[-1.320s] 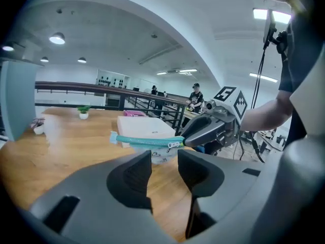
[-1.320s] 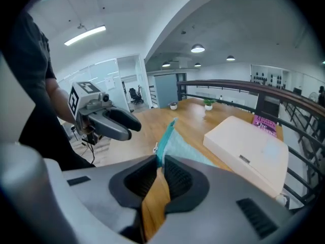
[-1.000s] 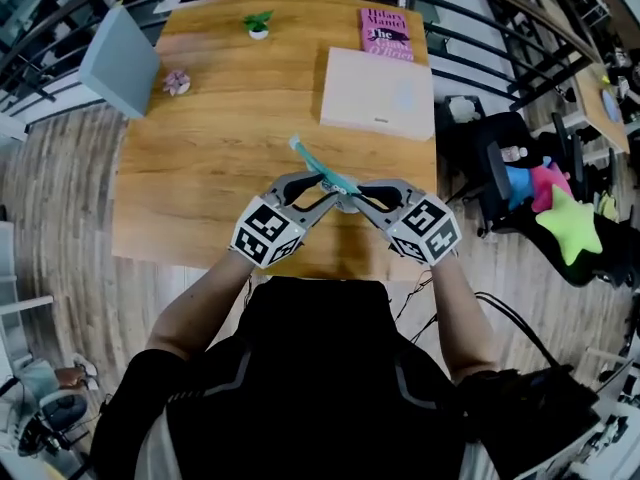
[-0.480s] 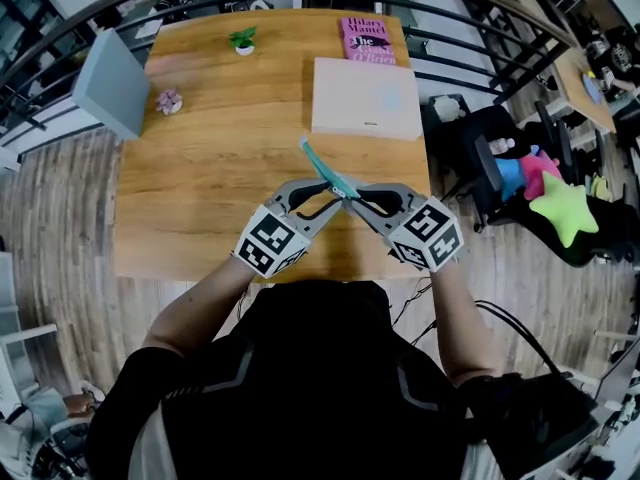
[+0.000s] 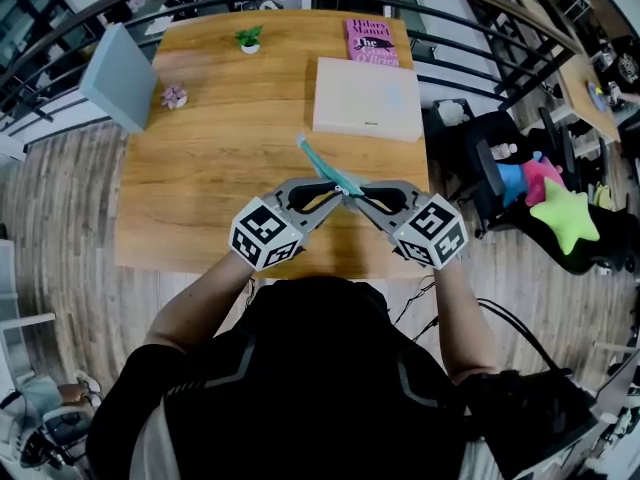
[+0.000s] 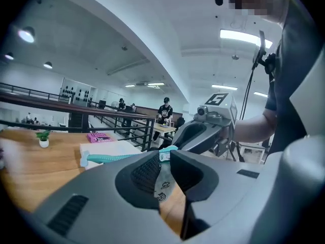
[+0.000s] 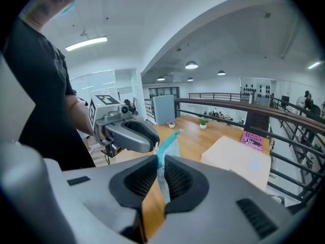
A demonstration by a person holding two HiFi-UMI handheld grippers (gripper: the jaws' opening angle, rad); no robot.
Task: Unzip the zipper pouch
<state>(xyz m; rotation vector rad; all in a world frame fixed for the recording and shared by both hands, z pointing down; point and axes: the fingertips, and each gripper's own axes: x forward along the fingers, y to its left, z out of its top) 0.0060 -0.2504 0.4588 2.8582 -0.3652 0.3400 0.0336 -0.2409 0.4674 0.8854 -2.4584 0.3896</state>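
- Holding the flat teal fabric zipper pouch [image 5: 322, 163] above the wooden counter [image 5: 200, 178], right tool [image 7: 161, 162] clamps its near end.
- Left tool [image 6: 165, 159] has just been closing on that same end; long axis points away, up-left.

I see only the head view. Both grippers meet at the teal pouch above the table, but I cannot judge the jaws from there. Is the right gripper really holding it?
Observer: Yes. In the right gripper view, the right gripper is closed on the zipper pouch, with the pouch's thin edge pinched between its jaws.
Operator: And the left one?
Observer: The left gripper has just been closing. Its tips now appear to pinch the near end of the teal zipper strip.
Operator: Is the pouch teal all over?
Observer: No. Below the zipper, clear fabric with dark print hangs between the left jaws.
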